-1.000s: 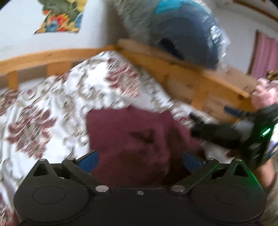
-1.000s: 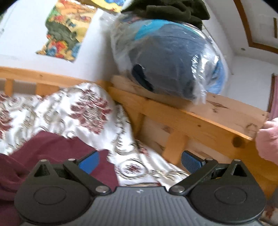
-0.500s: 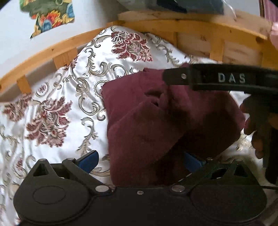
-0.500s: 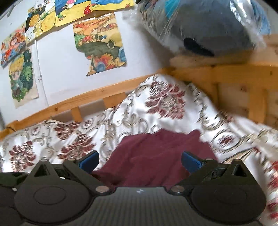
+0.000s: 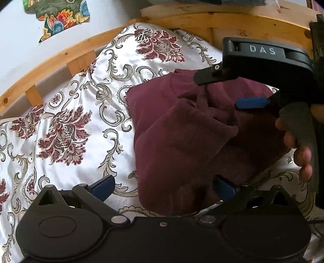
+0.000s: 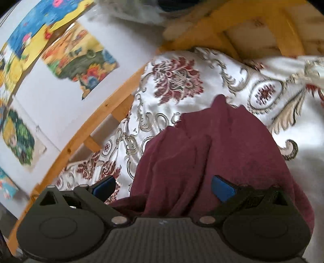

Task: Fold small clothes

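Observation:
A crumpled maroon garment [image 5: 182, 137] lies on the white floral bedspread [image 5: 66, 121]. My left gripper [image 5: 164, 188] is open at the garment's near edge, and cloth lies loose between its blue pads [image 5: 103, 187]. My right gripper [image 5: 222, 91] comes in from the right, held by a hand [image 5: 299, 157]. It hovers open over the garment's bunched top folds. In the right wrist view the right gripper [image 6: 164, 188] is open, with the maroon garment [image 6: 212, 151] spread under and between its fingers. Nothing is pinched by either gripper.
A wooden bed rail [image 5: 60, 58] curves along the far side of the bedspread, and a wooden headboard [image 5: 253, 22] stands at the back right. Colourful posters [image 6: 81, 60] hang on the white wall. A plastic-wrapped bundle [image 6: 145, 8] sits above the rail.
My right gripper swung from facing the headboard and the bundle down over the maroon garment. My left gripper tilted down toward the bedspread. Both stayed open.

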`<state>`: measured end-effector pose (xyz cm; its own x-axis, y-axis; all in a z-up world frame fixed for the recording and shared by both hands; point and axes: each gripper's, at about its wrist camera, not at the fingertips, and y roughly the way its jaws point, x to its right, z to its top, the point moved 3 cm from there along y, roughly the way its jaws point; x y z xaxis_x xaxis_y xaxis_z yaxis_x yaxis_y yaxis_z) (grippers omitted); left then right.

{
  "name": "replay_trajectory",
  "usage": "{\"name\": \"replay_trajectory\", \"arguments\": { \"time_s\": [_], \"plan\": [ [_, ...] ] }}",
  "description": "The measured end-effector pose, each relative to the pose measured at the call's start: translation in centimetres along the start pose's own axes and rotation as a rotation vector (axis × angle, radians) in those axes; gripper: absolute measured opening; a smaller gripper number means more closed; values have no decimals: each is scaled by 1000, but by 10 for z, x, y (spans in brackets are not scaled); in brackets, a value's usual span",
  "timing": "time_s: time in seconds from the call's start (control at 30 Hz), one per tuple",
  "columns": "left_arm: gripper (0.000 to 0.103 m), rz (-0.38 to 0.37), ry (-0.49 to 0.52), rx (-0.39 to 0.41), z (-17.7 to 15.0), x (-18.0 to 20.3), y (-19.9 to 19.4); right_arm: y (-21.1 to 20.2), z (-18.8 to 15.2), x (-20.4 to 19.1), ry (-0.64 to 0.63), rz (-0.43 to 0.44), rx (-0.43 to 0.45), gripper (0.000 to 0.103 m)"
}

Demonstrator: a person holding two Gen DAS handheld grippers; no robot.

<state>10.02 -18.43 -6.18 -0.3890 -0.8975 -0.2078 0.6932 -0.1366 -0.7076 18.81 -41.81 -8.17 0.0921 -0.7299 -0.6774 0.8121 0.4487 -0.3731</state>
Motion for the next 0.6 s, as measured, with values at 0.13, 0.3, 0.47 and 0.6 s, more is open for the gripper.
{"name": "replay_trajectory", "arguments": {
  "time_s": [0.13, 0.3, 0.47, 0.6],
  "plan": [
    [102, 13, 12, 26, 2, 0, -2, 11, 4, 6, 69, 8, 21, 103],
    [98, 17, 32, 106, 7, 3, -12, 17, 0, -2, 32, -31, 33, 98],
    [88, -8, 85, 142, 8, 12, -16, 18, -4, -5, -7, -88, 1, 79],
    [77, -16, 125, 143, 8, 19, -15, 17, -3, -1, 27, -72, -31, 70]
  ]
}}
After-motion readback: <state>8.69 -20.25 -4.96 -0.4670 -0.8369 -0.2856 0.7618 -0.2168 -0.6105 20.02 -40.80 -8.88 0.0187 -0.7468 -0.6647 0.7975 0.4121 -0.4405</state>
